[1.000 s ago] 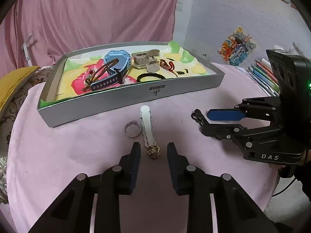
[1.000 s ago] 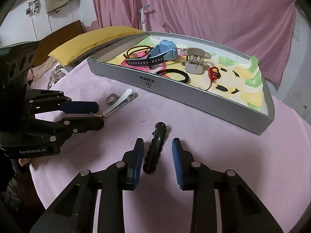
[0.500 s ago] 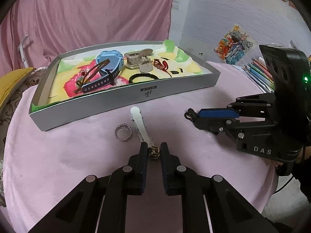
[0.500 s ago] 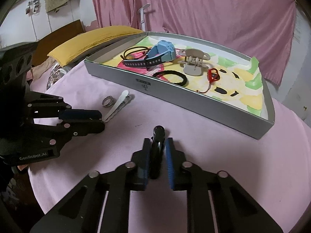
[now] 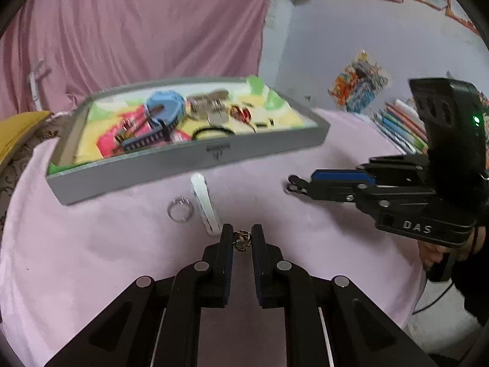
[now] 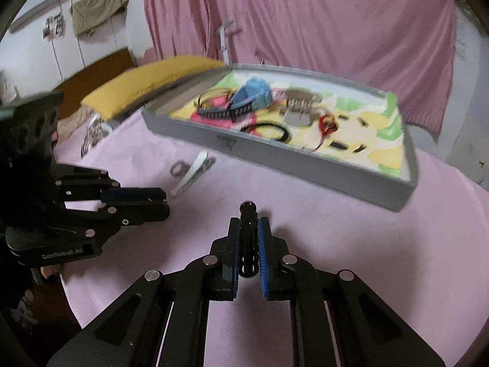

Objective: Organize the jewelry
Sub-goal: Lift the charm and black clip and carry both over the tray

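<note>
We find both sets of fingers newly closed: left gripper (image 5: pixel 242 241) on the gold ring (image 5: pixel 242 241), right gripper (image 6: pixel 249 241) on the black hair clip (image 6: pixel 248 232); both ready for the tray (image 5: pixel 183 165).

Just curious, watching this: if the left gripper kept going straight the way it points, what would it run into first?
Probably the white hair clip just ahead of the left gripper, which is shut on a small gold ornament; beyond lies the grey tray. Depth is hard to judge.
</note>
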The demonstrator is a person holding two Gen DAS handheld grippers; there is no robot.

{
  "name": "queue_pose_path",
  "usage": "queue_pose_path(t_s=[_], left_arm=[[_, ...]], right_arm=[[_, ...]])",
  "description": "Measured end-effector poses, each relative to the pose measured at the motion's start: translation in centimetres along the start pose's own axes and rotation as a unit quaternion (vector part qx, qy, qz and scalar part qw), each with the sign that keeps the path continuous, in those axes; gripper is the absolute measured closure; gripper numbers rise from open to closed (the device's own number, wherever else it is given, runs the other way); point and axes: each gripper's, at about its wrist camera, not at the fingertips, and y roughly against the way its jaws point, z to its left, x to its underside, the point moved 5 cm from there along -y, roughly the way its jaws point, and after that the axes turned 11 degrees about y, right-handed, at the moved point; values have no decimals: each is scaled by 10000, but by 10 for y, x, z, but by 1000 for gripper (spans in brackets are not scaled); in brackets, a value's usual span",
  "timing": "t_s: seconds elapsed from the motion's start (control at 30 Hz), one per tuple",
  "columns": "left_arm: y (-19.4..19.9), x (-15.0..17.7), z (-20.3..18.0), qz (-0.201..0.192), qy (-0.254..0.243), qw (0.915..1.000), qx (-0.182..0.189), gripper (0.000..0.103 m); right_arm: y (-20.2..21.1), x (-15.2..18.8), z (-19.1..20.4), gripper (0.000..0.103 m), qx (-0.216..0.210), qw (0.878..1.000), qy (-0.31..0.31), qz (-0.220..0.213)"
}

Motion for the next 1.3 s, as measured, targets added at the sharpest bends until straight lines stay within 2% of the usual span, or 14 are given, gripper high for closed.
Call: queue_pose_path(t_s=[0.13,0.43,0.63,0.83,1.13,1.3], left_arm=[[13,-16,-5,-388,-29,9992,-68,92],[24,-48,-10,-1061,80,9942,-142,92],[21,-82,-9,-1706,379,9845,-112,92],[16,-112,-7,-2372,418,9698,-384,92],[-6,-132,-7,-2730,321,9586,-742,92],[-20,-133,-2,-2545,379,9633,-762,92]], right_arm=[[16,-10,-2,93,145,9990,-59,-417],[26,-25,-8,93,179,9957,-250,-879],[40,-49,-29,93,576,9819,-684,-1669],[46,-68,-46,93,1125,9645,-868,-2227],[32,-85,-52,93,1690,9534,-613,-2423],[23,-87,-61,93,1750,9546,-726,-2298]])
